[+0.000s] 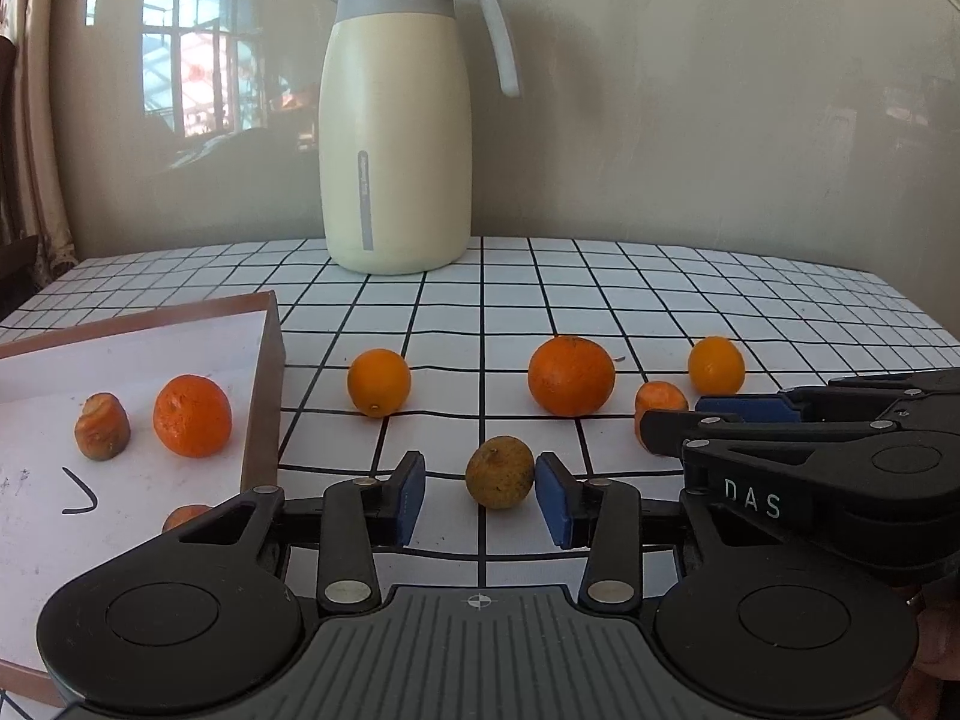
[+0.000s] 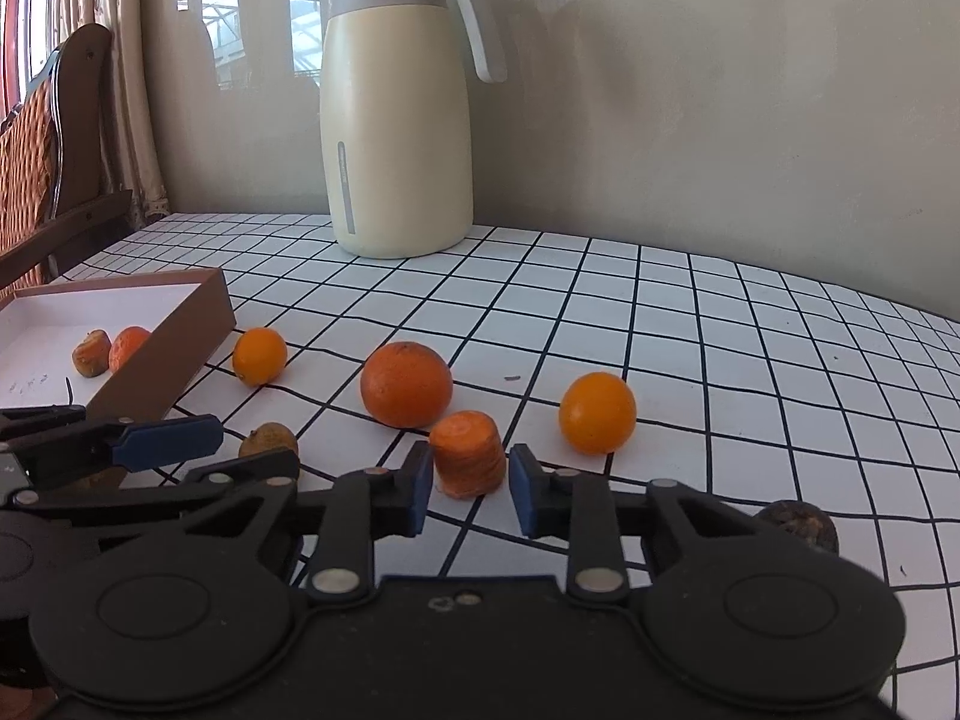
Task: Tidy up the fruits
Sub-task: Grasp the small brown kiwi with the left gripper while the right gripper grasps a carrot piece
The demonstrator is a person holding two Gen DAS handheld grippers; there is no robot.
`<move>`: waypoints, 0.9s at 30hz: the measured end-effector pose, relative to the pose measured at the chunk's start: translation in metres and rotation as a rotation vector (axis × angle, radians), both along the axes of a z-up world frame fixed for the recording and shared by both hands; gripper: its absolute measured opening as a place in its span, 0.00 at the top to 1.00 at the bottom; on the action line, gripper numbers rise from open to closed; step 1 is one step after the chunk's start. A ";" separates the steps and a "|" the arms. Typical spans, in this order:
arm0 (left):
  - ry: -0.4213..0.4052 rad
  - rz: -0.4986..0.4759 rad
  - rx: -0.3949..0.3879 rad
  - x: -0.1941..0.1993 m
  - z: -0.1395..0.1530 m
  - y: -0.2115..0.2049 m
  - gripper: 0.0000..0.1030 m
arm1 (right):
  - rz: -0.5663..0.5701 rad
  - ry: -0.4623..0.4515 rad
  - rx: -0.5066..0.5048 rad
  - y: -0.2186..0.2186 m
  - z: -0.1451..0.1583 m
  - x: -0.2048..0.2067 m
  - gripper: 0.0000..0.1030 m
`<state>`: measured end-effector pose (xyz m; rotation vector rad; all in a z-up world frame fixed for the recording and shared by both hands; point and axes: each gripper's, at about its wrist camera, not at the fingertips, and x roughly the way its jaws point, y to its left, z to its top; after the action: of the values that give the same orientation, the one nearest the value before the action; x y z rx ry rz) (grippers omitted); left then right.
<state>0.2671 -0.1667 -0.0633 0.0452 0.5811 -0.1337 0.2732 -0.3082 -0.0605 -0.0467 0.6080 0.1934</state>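
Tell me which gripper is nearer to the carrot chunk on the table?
Right. The right gripper has its open jaws on both sides of the carrot chunk; the left gripper brackets the brownish fruit further left.

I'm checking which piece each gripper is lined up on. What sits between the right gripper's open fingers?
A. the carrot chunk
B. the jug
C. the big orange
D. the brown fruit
A: in the right wrist view the carrot chunk stands between the open fingers of the right gripper, with gaps on both sides; the brown fruit sits between the left gripper's fingers instead.
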 end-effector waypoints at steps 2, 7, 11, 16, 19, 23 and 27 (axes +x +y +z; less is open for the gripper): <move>0.007 0.001 -0.002 0.002 -0.001 0.000 0.60 | 0.004 -0.001 -0.006 0.001 -0.001 0.002 0.81; 0.028 0.005 -0.005 0.007 -0.003 0.000 0.63 | 0.007 -0.006 -0.014 0.003 -0.003 0.007 0.81; 0.039 0.012 0.002 0.011 -0.004 0.000 0.65 | 0.008 -0.009 -0.034 0.005 -0.005 0.010 0.80; 0.041 0.015 0.004 0.011 -0.004 -0.001 0.67 | 0.003 -0.003 -0.045 0.007 -0.005 0.015 0.82; 0.041 0.013 0.002 0.011 -0.004 -0.001 0.68 | -0.002 0.003 -0.036 0.006 -0.004 0.016 0.83; 0.034 -0.003 0.002 0.009 -0.004 -0.002 0.73 | -0.012 0.001 -0.045 0.003 -0.003 0.012 0.83; 0.023 -0.021 0.004 0.004 -0.002 -0.004 0.75 | -0.039 -0.006 -0.051 -0.005 0.002 0.005 0.82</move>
<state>0.2709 -0.1703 -0.0657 0.0541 0.6044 -0.1535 0.2786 -0.3134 -0.0590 -0.0841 0.6075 0.1399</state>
